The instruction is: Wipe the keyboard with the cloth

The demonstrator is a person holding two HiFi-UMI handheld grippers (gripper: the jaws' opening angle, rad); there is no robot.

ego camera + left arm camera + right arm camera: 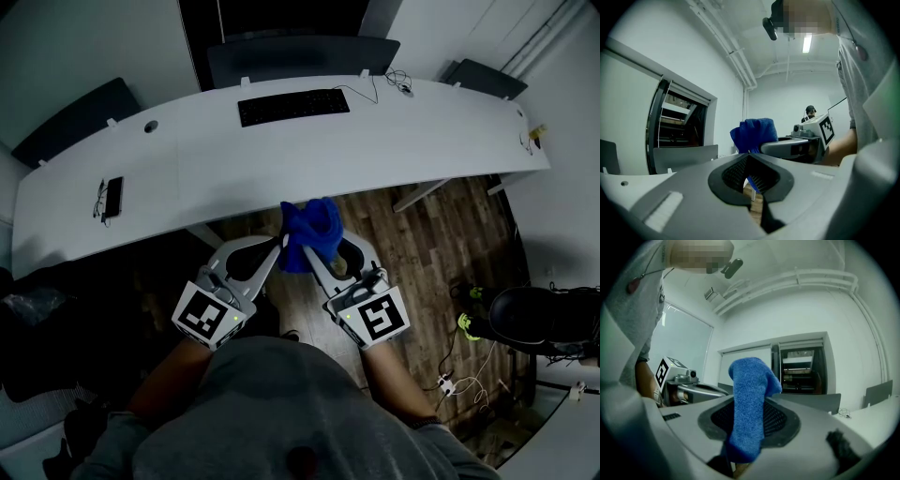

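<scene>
The black keyboard (292, 106) lies at the far middle of the long white desk (281, 159). Both grippers hang below the desk's near edge, over the floor, tips close together. A bunched blue cloth (309, 230) stands up between them. My right gripper (314, 253) is shut on the cloth (750, 404), which runs up out of its jaws. My left gripper (281, 244) is shut with a corner of the cloth (754, 133) pinched in its jaws. The right gripper (806, 140) shows in the left gripper view, and the left gripper (679, 380) in the right gripper view.
A dark phone (112, 197) with a cable lies at the desk's left end. Thin cables (389, 80) run right of the keyboard. A dark chair (300, 56) stands behind the desk. Wooden floor (422, 234) lies below, with a black object (544, 314) at the right.
</scene>
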